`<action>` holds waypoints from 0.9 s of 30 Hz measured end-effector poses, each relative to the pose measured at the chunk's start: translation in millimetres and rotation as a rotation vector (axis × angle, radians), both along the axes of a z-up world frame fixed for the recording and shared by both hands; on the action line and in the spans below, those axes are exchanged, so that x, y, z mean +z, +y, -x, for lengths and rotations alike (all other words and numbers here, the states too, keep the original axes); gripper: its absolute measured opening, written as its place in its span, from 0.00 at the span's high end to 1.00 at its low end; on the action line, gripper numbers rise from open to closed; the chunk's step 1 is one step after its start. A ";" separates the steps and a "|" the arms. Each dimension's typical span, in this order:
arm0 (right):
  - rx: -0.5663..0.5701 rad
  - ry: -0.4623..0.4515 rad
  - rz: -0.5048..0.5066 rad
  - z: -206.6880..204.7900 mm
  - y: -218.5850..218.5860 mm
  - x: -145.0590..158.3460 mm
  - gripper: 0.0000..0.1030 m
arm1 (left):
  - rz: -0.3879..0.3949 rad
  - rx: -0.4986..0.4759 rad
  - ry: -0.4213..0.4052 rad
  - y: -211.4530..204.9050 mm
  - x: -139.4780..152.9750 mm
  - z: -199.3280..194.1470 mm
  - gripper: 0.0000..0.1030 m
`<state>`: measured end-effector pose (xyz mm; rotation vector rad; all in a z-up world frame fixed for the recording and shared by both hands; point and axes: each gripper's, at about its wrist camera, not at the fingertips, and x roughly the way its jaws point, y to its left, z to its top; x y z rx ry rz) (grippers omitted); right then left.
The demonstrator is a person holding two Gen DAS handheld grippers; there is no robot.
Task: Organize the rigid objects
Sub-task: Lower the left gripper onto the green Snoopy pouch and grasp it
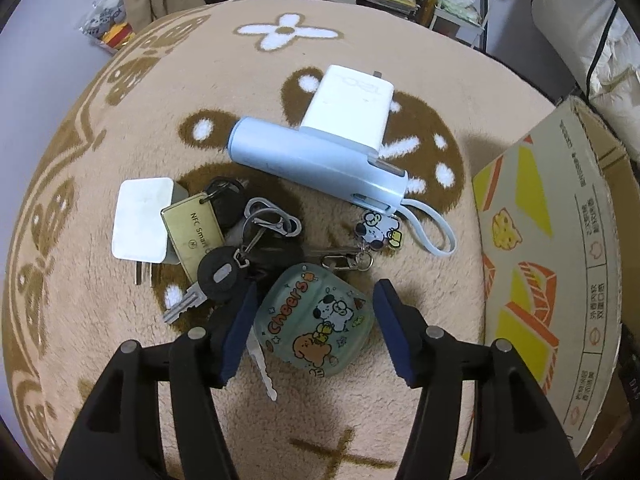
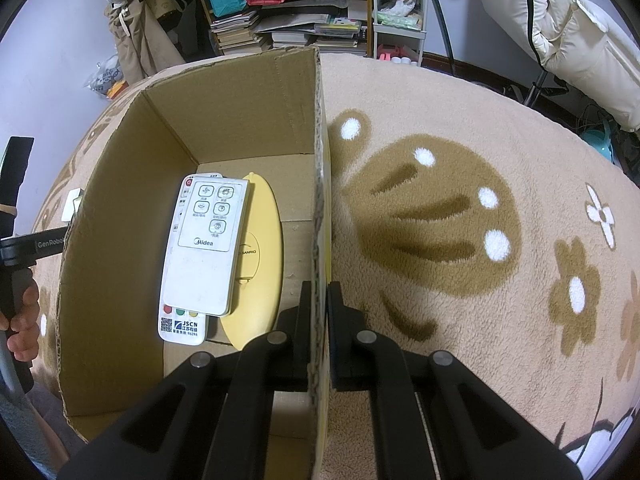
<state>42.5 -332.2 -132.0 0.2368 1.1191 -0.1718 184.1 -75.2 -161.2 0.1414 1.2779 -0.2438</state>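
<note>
The left gripper (image 1: 314,328) hung low over the beige patterned plush rug (image 1: 240,80), jaws spread wide either side of the glossy clear-green square case with cartoon dogs and the word "Cheers" (image 1: 316,322), neither pad seeming to touch it. That case lay on the rug at the near edge of the clutter, just beside the bunch of keys with black fobs and a brass NFC tag (image 1: 224,248), and a small acrylic cartoon charm (image 1: 378,230) looked chained to it by a clip. I judged it light, hard and slick; the rounded corners could squirt out, so the flat opposite sides were the place to pinch, and the charm would likely trail along. Beyond lay the pale blue cylindrical power bank (image 1: 316,160), the large white charger block (image 1: 352,100) and a small white plug adapter (image 1: 140,220).

Over on the right, the right gripper (image 2: 319,320) was clamped tight on the upright wall of the brown cardboard box (image 2: 318,160), steadying it. Inside rested a white Midea remote control (image 2: 204,240) stacked on another remote and a yellow oval object (image 2: 264,248). The person's hand (image 2: 22,320) showed at the left edge.
</note>
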 end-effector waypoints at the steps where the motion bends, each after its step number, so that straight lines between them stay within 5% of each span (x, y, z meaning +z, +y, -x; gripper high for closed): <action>1: 0.000 0.000 0.000 -0.1 -0.4 0.0 0.93 | -0.006 -0.005 -0.001 -1.7 -0.1 1.5 0.43; 7: 0.000 0.000 0.001 -0.1 0.4 0.1 0.93 | -0.077 -0.052 -0.003 -15.4 -9.6 6.7 0.42; 16: 0.000 0.001 0.000 -0.3 0.6 0.1 0.93 | -0.055 0.002 -0.003 -9.0 -5.1 4.8 0.41; 27: -0.001 0.000 0.001 -0.4 0.4 0.1 0.93 | -0.061 0.015 -0.130 -10.0 42.6 21.3 0.41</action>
